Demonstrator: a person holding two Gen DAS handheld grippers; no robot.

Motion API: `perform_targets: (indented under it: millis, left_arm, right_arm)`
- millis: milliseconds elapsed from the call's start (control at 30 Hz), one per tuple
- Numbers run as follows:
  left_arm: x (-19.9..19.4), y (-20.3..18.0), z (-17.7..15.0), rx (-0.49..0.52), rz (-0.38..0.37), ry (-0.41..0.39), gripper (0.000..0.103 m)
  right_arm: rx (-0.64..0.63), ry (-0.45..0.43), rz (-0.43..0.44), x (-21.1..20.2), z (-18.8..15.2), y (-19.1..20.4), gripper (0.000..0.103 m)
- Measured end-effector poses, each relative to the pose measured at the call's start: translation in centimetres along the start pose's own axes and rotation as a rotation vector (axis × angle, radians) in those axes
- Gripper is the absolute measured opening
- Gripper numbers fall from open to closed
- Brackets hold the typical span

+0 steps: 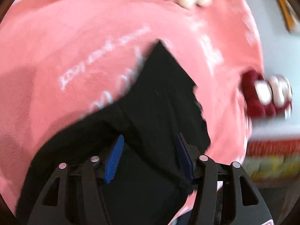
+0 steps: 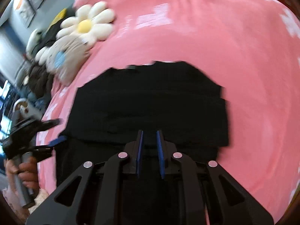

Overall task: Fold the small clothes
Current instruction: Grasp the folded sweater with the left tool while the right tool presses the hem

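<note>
Now the black garment (image 2: 148, 101) is lying part-folded on the pink bedspread (image 2: 206, 37), the left tool (image 1: 148, 157) gaping over it, the right tool (image 2: 150, 153) narrowly parted, empty; next likely regrasping an edge.

Pink bedspread (image 2: 187, 37) with white print fills both views. Daisy-shaped cushions (image 2: 88, 24) at ten o'clock in the right wrist view. Grey-blue wall (image 2: 11, 43) beyond, bearing a framed picture (image 2: 26, 5).
</note>
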State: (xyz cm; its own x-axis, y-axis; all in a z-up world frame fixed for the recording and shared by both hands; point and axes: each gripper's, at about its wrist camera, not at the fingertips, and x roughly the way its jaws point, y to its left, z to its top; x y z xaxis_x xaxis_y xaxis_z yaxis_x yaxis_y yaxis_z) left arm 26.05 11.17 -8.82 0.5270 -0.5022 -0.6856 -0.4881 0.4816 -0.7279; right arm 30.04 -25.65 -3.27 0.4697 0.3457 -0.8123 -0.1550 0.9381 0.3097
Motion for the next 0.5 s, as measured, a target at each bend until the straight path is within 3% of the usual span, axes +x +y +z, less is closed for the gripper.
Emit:
perform_targets:
  millis: [33,67,200,233,300,333,400,433,467,500]
  left_arm:
    - [0.1,0.3,0.4,-0.015,-0.007,-0.023,0.014]
    - [0.0,0.3,1.2,-0.010,0.011,-0.055,0.000]
    - [-2.7,1.2,3.5,-0.002,0.059,-0.240,0.000]
    - [-3.1,1.7,4.0,-0.012,0.065,-0.255,0.000]
    - [-3.1,3.0,4.9,-0.033,0.062,-0.204,0.000]
    - [-3.1,3.2,4.9,-0.029,0.057,-0.179,0.000]
    - [-3.4,2.8,4.2,0.043,0.059,-0.130,0.000]
    - [-3.4,2.5,3.6,0.075,0.060,-0.107,0.003]
    - [-3.1,2.1,2.7,0.111,0.048,-0.062,0.016]
    - [-2.8,1.8,1.9,0.124,0.030,-0.029,0.022]
  right_arm:
    - [-0.031,0.006,0.005,1.0,0.8,1.4,0.025]
    - [-0.058,0.014,0.010,1.8,1.3,2.3,0.029]
    - [-0.164,0.054,0.046,5.4,4.3,6.7,0.029]
    - [-0.184,0.066,0.057,6.4,5.0,7.8,0.029]
    - [-0.255,0.103,0.073,8.8,6.2,10.5,0.037]
    - [-0.305,0.121,0.060,10.4,6.7,12.1,0.049]
    - [-0.367,0.143,0.050,12.4,7.2,14.2,0.055]
    - [-0.394,0.159,0.041,13.8,7.4,15.1,0.055]
    - [-0.405,0.171,0.040,14.5,7.6,15.4,0.055]
    - [-0.420,0.186,0.036,15.5,7.8,16.0,0.055]
